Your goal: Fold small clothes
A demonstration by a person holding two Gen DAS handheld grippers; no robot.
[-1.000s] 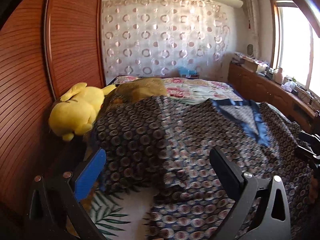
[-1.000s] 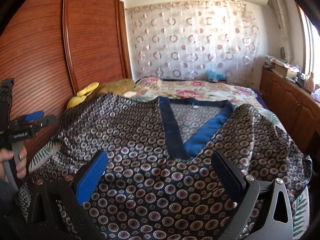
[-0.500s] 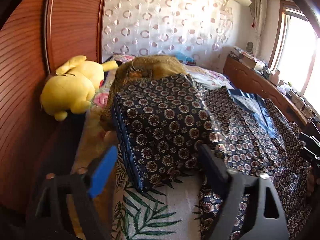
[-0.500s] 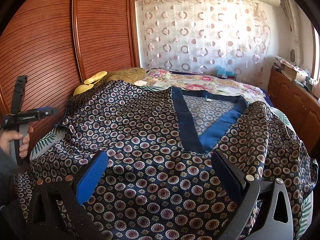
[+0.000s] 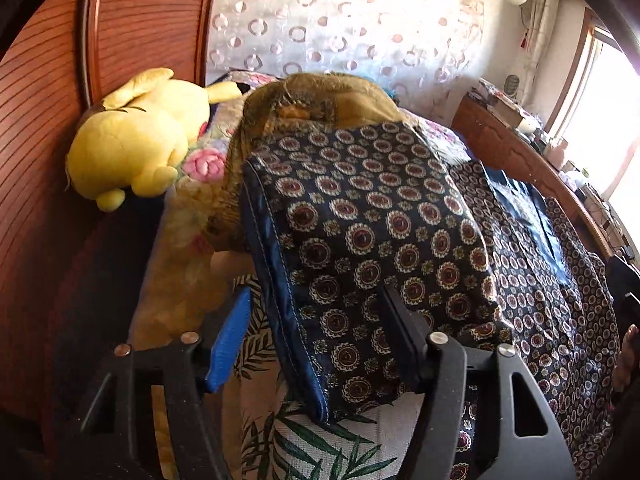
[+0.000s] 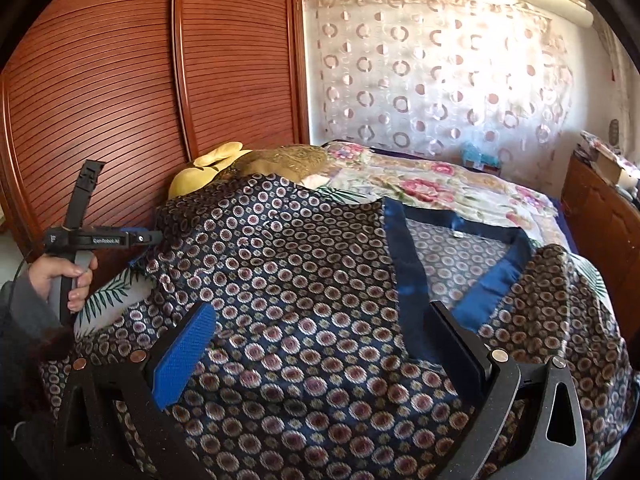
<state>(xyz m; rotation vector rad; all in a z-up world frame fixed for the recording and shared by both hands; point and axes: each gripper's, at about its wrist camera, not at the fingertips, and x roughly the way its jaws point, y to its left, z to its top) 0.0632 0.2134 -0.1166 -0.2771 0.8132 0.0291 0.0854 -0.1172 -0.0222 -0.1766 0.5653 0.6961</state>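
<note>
Both grippers are black frames with silver screws behind the fingers. Left gripper point(image 5: 316, 336) and right gripper point(image 6: 332, 340) each carry one blue pad point(image 6: 182, 354). The hand point(image 6: 66, 276) wears a grey sleeve point(image 6: 26, 308).

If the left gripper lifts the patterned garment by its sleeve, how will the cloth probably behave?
The patterned garment looks glossy, so it may slip between the pads. It drapes in soft folds, so it will probably hang limp. The sleeve looks thin and likely light.

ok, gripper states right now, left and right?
Left gripper: jaws have just been closing around the sleeve cuff, pads not yet pressing; open.
Right gripper: open, above the shirt, holding nothing.
</note>
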